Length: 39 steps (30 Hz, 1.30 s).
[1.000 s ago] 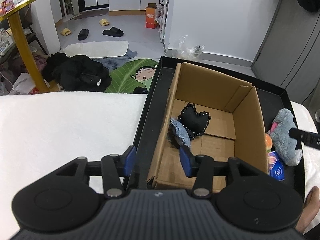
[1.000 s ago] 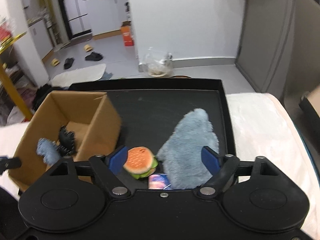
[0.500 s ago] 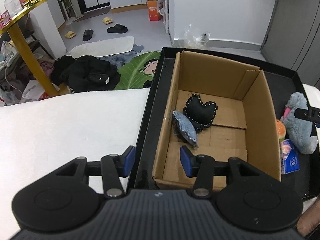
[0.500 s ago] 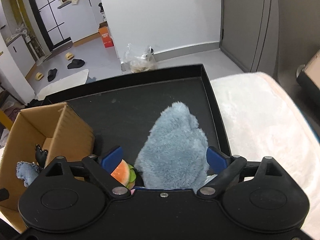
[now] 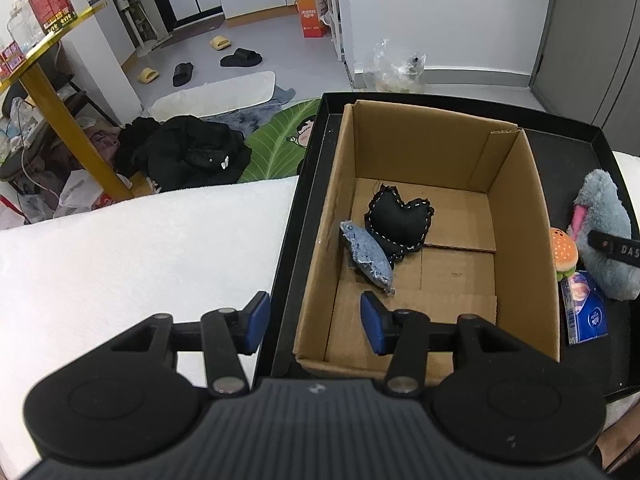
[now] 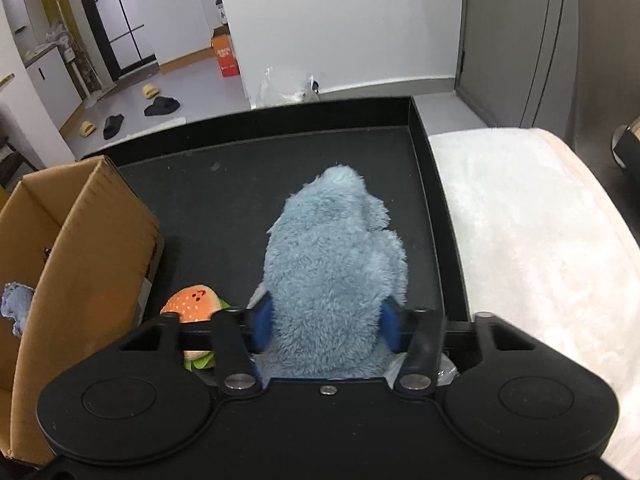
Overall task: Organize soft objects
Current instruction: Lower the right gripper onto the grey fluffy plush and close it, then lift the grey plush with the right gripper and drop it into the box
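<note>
1. Since half a second ago the right gripper (image 6: 326,328) has narrowed from a wide spread onto the blue plush toy (image 6: 334,280), its blue pads now pressed into the fur on both flanks.
2. That toy lies on the black tray (image 6: 436,208), long axis running away from the right wrist camera, its tapered end pointing at the tray's far rim. From the left wrist view, pink shows on the side facing the cardboard box (image 5: 538,240).
3. Just to the toy's left sits a burger plush (image 6: 196,304), close to the box wall; a blue tissue packet (image 5: 586,312) lies beside it, nearer the person.
4. Inside the box, a black heart cushion (image 5: 402,218) overlaps a denim pillow (image 5: 368,260), both toward the left wall.
5. Partly open and holding nothing, the left gripper (image 5: 314,322) straddles the box's left wall and the tray rim.
6. Bare tray floor stretches beyond the toy; white cloth (image 6: 520,220) lies past the tray's right rim.
</note>
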{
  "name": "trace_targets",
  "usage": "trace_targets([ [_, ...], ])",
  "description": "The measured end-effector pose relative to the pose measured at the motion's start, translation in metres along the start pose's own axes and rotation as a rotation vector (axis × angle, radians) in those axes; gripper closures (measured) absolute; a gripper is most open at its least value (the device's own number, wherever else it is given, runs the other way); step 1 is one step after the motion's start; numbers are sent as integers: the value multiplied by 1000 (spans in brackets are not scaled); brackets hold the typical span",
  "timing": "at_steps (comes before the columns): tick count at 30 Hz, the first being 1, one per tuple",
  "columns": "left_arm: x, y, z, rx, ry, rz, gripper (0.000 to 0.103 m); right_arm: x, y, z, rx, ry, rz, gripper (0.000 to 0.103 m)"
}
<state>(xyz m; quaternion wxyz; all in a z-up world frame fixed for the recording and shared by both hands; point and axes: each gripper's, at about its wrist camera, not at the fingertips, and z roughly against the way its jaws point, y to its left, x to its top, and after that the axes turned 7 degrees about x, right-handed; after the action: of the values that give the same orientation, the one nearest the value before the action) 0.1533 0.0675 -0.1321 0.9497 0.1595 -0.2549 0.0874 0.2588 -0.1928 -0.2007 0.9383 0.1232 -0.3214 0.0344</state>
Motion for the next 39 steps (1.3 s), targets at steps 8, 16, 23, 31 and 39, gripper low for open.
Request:
trace_targets([
  [8, -1, 3, 2, -1, -6, 5, 54, 5, -7, 28, 33, -48, -30, 69],
  [16, -2, 6, 5, -17, -15, 19, 54, 18, -4, 63, 106, -106, -11, 69],
  [23, -3, 12, 4, -50, -24, 44, 54, 22, 9, 73, 108, -111, 40, 69],
  [31, -4, 21, 1, -94, -36, 89, 54, 36, 34, 92, 151, -104, 129, 68],
  [39, -7, 33, -2, -141, -36, 131, 54, 48, 84, 101, 255, -86, 303, 67],
])
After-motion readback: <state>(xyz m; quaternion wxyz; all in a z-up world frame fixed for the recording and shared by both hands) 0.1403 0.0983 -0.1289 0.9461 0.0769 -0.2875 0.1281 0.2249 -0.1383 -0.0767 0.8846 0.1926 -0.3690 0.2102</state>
